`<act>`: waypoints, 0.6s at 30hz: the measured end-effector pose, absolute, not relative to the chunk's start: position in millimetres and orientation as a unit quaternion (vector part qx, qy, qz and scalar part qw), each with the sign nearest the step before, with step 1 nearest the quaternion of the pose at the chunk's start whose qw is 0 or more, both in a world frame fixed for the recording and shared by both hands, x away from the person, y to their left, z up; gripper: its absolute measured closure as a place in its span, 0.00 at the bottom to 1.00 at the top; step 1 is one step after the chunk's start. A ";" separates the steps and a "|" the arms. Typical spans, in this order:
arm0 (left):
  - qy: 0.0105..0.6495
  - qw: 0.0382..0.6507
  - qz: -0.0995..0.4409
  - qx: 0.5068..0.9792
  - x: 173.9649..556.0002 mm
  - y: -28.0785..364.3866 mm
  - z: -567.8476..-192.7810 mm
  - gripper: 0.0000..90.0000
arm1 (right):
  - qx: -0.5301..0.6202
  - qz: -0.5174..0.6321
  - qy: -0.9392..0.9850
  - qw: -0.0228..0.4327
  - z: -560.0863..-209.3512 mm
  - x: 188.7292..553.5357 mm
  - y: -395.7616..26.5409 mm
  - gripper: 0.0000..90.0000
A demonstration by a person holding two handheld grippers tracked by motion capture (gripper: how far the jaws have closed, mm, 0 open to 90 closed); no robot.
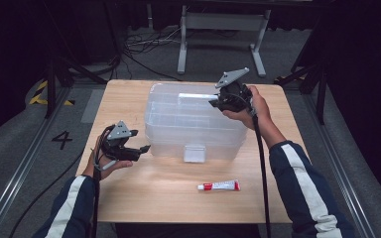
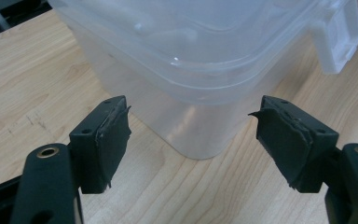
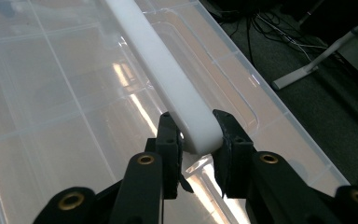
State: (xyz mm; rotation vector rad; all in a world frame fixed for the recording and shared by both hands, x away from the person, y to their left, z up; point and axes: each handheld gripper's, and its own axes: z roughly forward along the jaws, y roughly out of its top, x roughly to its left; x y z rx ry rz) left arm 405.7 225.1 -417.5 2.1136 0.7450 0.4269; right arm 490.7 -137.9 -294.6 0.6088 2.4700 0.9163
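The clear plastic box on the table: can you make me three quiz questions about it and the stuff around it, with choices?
1. Where does the small red-and-white tube lie?
A. On the table in front of the clear plastic box
B. On the box lid
C. In the left gripper

2. What colour is the box's handle?
A. Red
B. White
C. Black

3. What is the right gripper doing?
A. Hanging open over the floor
B. Squeezing the tube
C. Gripping the handle

Answers: 1 A, the tube rests on the bare wood nearer the person. 2 B, the bar is plain white. 3 C, both pads press the handle's end.
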 end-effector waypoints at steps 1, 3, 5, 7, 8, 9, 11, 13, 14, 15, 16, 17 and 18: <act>0.295 0.413 0.171 0.844 406.6 223.2 -417.3 0.29 | 0.221 0.331 0.891 0.216 -294.0 491.4 -138.1 0.82; 0.291 0.412 0.169 0.847 407.0 221.4 -416.5 0.28 | 0.225 0.333 0.890 0.215 -293.0 492.5 -138.5 0.82; 0.289 0.413 0.169 0.847 407.1 220.6 -415.6 0.28 | 0.225 0.335 0.889 0.216 -292.4 493.0 -138.6 0.82; 0.285 0.418 0.168 0.846 407.2 219.9 -414.0 0.28 | 0.230 0.336 0.888 0.213 -289.8 495.0 -139.3 0.82; 0.283 0.418 0.168 0.846 407.3 219.3 -413.4 0.28 | 0.229 0.336 0.888 0.212 -289.0 495.8 -139.1 0.82; 0.280 0.417 0.172 0.848 407.8 218.3 -412.4 0.28 | 0.229 0.334 0.889 0.211 -288.4 496.3 -138.8 0.82; 0.280 0.419 0.175 0.846 408.6 217.6 -411.5 0.30 | 0.231 0.331 0.891 0.207 -286.1 498.7 -138.6 0.82; 0.279 0.424 0.175 0.844 408.9 217.7 -409.8 0.32 | 0.233 0.330 0.892 0.204 -284.3 501.0 -138.8 0.82; 0.278 0.426 0.174 0.843 408.9 218.0 -409.3 0.35 | 0.234 0.330 0.892 0.202 -283.8 501.7 -139.0 0.82; 0.275 0.429 0.170 0.844 409.3 218.4 -408.4 0.37 | 0.235 0.330 0.892 0.202 -283.6 502.2 -139.0 0.82; 0.271 0.430 0.168 0.845 409.6 218.5 -407.8 0.41 | 0.236 0.328 0.892 0.201 -283.0 502.7 -138.7 0.82; 0.270 0.433 0.169 0.843 409.8 218.4 -406.9 0.44 | 0.237 0.327 0.893 0.200 -282.2 503.3 -138.5 0.82; 0.269 0.439 0.165 0.842 410.6 218.8 -406.2 0.46 | 0.239 0.324 0.893 0.199 -281.3 503.9 -137.9 0.81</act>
